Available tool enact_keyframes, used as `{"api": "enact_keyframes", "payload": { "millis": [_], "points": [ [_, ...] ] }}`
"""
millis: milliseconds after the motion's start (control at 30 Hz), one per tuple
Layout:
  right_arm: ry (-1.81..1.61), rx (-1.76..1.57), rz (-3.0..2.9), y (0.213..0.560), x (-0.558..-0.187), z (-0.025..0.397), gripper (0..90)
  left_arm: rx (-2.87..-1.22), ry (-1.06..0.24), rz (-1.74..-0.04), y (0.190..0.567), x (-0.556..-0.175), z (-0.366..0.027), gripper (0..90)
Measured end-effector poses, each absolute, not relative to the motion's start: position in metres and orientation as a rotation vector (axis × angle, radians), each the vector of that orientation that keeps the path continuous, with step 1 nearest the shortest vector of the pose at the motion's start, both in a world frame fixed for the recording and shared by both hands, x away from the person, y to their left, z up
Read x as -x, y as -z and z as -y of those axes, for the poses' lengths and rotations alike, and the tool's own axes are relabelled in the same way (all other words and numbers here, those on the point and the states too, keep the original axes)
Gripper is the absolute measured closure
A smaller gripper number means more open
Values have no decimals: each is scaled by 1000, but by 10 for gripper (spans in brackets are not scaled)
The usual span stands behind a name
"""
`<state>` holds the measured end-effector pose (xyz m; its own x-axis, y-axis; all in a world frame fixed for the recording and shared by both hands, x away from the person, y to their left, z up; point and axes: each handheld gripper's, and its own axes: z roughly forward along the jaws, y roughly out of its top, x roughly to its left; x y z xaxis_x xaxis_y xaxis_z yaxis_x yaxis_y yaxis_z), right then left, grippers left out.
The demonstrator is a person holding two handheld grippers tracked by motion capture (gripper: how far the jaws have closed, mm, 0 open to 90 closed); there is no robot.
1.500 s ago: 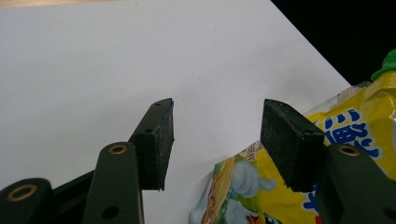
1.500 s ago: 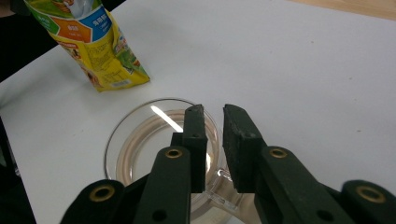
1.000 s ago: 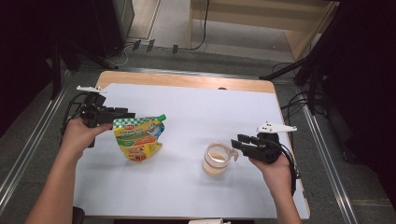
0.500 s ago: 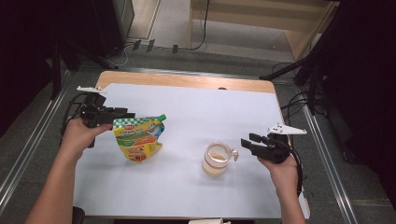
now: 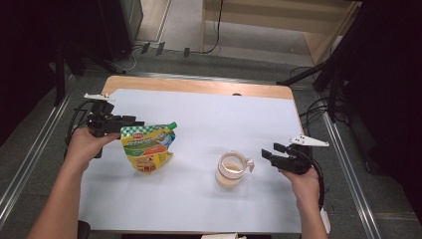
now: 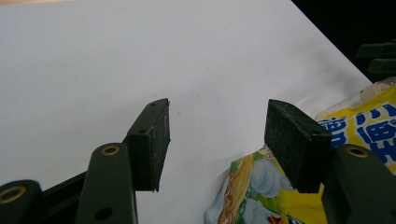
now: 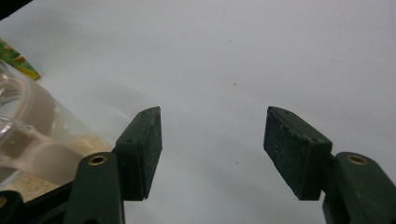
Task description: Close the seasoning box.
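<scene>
A yellow and green spouted pouch [image 5: 147, 148] lies flat on the white table [image 5: 209, 119], left of centre. My left gripper [image 5: 133, 123] is open at the pouch's upper left corner. In the left gripper view the pouch [image 6: 261, 191] lies low and right, partly under the right jaw, with the left gripper [image 6: 217, 126] holding nothing. A clear jar [image 5: 231, 170] with a handle and a pale tan filling stands right of centre. My right gripper [image 5: 267, 154] is open a short way to the jar's right, apart from it. The jar [image 7: 28, 135] sits left of the right gripper [image 7: 212, 128].
The white sheet covers a wooden tabletop whose bare edge [image 5: 199, 85] shows at the far side. Metal rails [image 5: 343, 164] run along both sides of the table. Cables [image 5: 214, 35] and dark stands sit on the floor beyond. The right gripper [image 6: 378, 56] appears far off in the left gripper view.
My right gripper has drawn back to the right, away from the jar's handle. The left gripper, pouch and jar have stayed put.
</scene>
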<state>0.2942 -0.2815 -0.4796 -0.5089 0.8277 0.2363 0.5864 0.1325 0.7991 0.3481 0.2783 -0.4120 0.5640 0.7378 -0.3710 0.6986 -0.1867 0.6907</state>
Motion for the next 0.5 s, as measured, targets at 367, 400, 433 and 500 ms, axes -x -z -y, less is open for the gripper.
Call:
{"api": "enact_keyframes", "payload": {
  "millis": [367,400,433,500],
  "points": [
    [-1276,-1411,-2121,492,-299,287,294,-1883,-135,-1168,415,-349,-281,366],
    [-1267,-1409,-2125,493,-299,286,294,-1879,-146,-1168,415,-349,-281,366],
    [-1263,-1409,-2124,493,-299,286,293,-1879,-153,-1169,415,-349,-281,366],
    [-1256,-1405,-2116,492,-300,285,294,-1875,-169,-1172,416,-349,-282,358]
  ]
}}
